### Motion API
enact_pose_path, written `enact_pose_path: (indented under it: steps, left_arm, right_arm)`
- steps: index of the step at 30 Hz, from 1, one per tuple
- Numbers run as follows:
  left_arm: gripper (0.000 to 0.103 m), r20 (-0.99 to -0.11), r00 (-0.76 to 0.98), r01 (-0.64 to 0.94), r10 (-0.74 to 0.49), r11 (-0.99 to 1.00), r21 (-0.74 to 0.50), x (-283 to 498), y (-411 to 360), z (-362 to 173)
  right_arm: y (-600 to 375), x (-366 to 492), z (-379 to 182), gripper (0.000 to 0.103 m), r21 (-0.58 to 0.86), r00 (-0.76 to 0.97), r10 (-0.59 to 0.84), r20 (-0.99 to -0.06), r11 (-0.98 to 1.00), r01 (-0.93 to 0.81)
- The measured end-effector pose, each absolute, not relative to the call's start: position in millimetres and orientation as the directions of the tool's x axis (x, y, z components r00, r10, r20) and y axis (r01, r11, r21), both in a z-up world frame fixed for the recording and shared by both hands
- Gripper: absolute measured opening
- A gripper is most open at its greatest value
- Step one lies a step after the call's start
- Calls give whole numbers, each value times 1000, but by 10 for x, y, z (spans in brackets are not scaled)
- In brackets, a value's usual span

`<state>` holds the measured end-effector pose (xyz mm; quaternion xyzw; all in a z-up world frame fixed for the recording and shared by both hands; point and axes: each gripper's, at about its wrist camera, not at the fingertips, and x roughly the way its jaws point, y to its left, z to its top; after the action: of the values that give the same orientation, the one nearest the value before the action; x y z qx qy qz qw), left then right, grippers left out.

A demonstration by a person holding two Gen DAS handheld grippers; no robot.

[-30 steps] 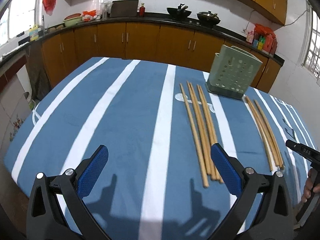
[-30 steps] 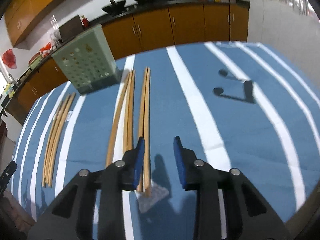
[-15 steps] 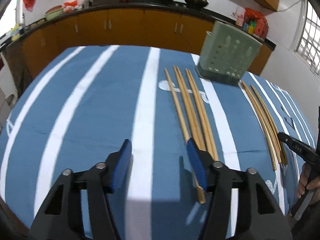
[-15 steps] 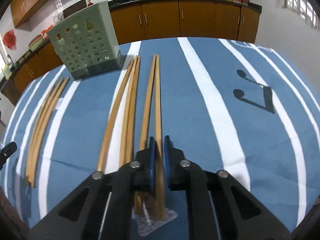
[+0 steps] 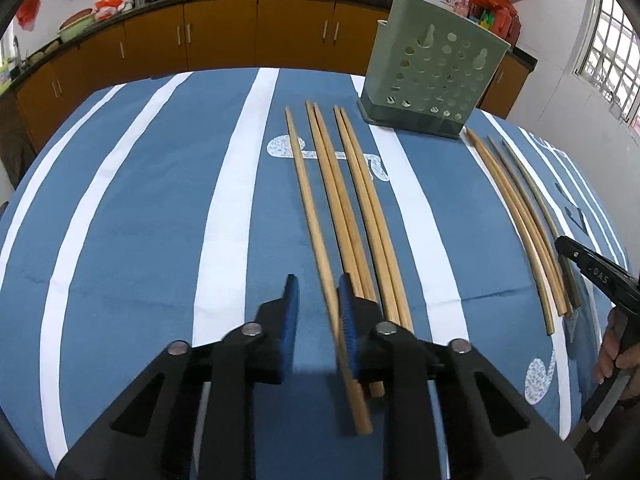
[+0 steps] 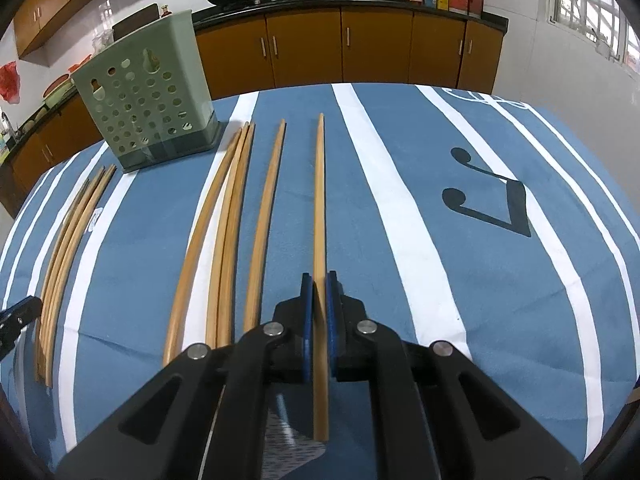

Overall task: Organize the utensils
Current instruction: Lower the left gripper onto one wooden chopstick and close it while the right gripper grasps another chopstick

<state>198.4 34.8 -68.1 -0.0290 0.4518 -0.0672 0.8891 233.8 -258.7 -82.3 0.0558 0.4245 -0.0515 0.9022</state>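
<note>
holder (image 5: 432, 76) at table's far side | chopsticks (image 5: 344, 200) before it | perhaps four more (image 5: 520, 216) right

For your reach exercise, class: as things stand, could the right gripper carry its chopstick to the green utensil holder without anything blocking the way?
Probably yes. The right gripper is shut on a chopstick; the green utensil holder stands upright beyond, and only flat-lying chopsticks lie between.

Daylight from barred windows (image 5: 608, 60) at the upper right lit the kitchen evenly and brightly, washing the white walls pale. Heavy fisheye distortion bowed the striped blue tablecloth (image 5: 132, 216) and black vignetting cut every corner. Soft shadows pooled beneath the gripper arms at the bottom. In the left wrist view, the nearest chopstick (image 5: 344, 352) smeared with motion blur; the right wrist view stayed crisp.
</note>
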Motion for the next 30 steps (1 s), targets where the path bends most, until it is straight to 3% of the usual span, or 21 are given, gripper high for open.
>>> enact_pose_path:
  steps: [3,15,30]
  left_arm:
    - [7,-802,585,82,-119,993,-87,2035,350,-682]
    - [7,-781,620,19,-80,996,-87,2524,642,-688]
    - [7,-770,627,53,-118,993,-109,2293,713,-698]
  right_arm:
    - [-2570,2318,-826,9,48,637,-47,-770,990,131]
    - [-2648,2687,-825,8,26,642,-67,-763,991,135]
    - [-2697,2566,-816,8,40,637,-51,-769,991,128]
